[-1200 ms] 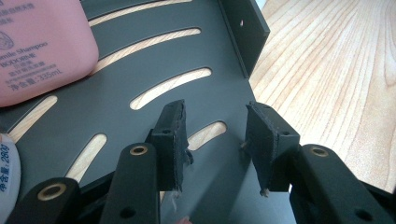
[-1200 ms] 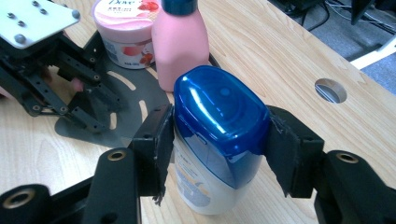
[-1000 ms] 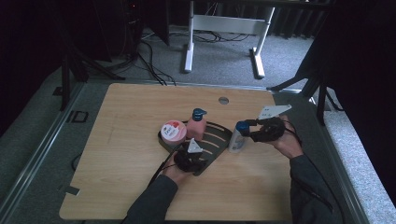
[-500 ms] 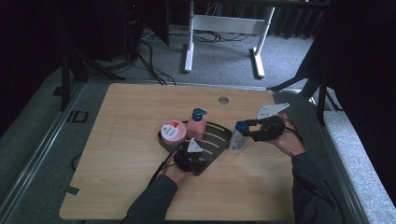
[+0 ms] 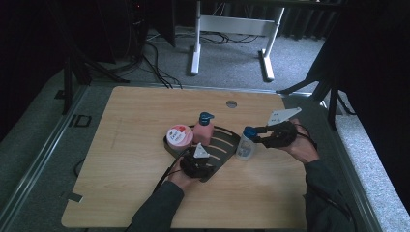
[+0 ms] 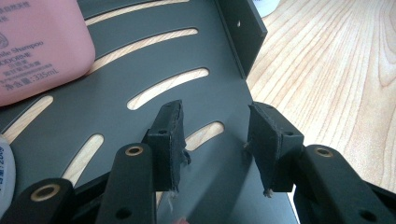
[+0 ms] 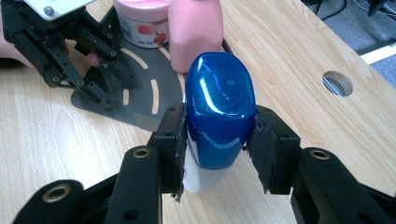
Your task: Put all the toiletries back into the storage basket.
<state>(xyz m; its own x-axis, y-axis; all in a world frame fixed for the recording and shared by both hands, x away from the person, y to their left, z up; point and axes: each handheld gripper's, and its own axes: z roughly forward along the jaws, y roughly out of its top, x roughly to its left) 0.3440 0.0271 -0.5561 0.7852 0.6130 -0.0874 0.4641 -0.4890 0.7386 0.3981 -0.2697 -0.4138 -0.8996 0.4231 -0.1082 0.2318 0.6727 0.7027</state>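
**Two tongs busy, blue-capped bottle going to the tray**

Right tongs (image 7: 217, 135) have just been closing and now pinch the blue-capped bottle (image 7: 219, 107) at its cap, with a pad against either side. The bottle stands upright on the worktop (image 5: 135, 125), just beside the right edge of the black slotted tray (image 5: 225, 142), outside its wall.

Left tongs (image 6: 215, 135) sit low over the tray's near corner, half spread. Nothing is between the pads, and the tray edge runs under them. The hand rests there, probably to steady the tray.

Already on the tray are a pink shampoo bottle (image 5: 203, 131) toward its far side and a pink-lidded jar (image 5: 179, 136) at its left end.

My read is that the grasp is just made and the lift comes next. To do it well:

- The cap is glossy and rounded, so I'd confirm the pinch is firm before lifting, or the bottle could slip or tip.
- Lift straight up to clear the tray wall, then carry it over.
- Aim for the bare slotted area on the right of the tray, apart from the shampoo bottle.
- Keep the left tongs clear of that landing spot.
- Set it down upright and release once the base is flat.
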